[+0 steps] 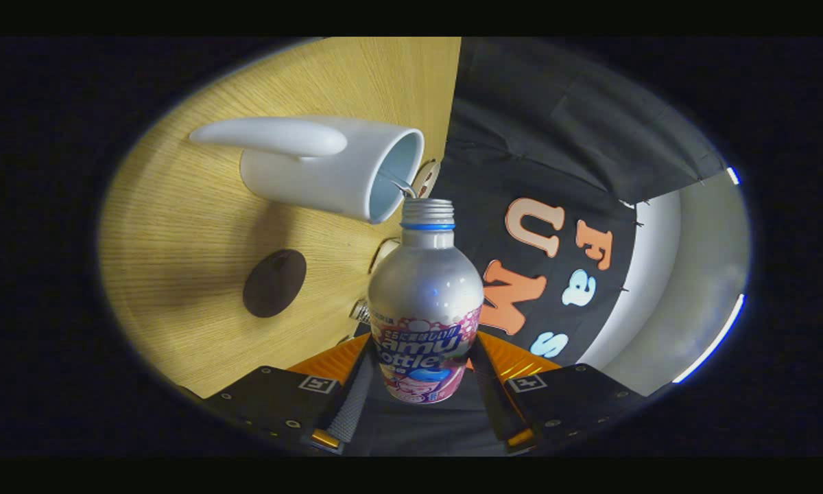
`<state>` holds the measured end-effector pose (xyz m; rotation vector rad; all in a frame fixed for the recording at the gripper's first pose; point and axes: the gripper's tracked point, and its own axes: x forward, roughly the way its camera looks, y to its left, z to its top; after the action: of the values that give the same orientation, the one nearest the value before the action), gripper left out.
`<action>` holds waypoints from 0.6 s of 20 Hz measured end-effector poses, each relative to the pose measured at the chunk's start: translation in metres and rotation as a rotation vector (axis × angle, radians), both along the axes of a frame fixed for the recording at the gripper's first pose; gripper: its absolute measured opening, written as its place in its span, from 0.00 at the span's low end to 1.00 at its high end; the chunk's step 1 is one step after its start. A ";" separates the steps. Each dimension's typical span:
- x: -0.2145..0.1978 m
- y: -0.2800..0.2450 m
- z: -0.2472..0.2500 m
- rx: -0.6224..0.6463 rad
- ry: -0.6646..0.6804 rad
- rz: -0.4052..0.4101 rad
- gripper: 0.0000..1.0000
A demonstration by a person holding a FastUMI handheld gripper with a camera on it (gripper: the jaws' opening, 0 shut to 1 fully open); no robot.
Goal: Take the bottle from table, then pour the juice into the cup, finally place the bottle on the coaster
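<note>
Gripper view: the gripper (422,374) clamps the bottle (425,309) between both fingers, tipped with its open mouth at the cup's (329,171) rim, liquid trickling in. The coaster (274,283) lies nearby on the table (178,240). Best keep the mouth over the opening and tilt slowly.

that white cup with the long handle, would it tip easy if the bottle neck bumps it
Probably somewhat. The white cup looks tall for its base, and its long handle sticks far out to one side, so a knock near the rim could rock it. It seems rigid and smooth, likely sliding on the wooden table. The hand-held gripper clamps the bottle, open mouth at the rim.
</note>
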<state>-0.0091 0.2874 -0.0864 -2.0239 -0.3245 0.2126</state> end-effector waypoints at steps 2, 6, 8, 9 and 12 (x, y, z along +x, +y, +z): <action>-0.001 0.001 0.000 -0.004 -0.003 0.003 0.75; -0.002 0.001 0.000 -0.023 -0.002 0.004 0.75; -0.002 0.002 0.001 -0.033 -0.004 0.005 0.75; -0.002 0.002 0.001 -0.036 -0.003 0.005 0.75; -0.003 0.003 0.001 -0.046 -0.004 0.008 0.75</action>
<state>-0.0121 0.2900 -0.0858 -2.0695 -0.3328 0.2224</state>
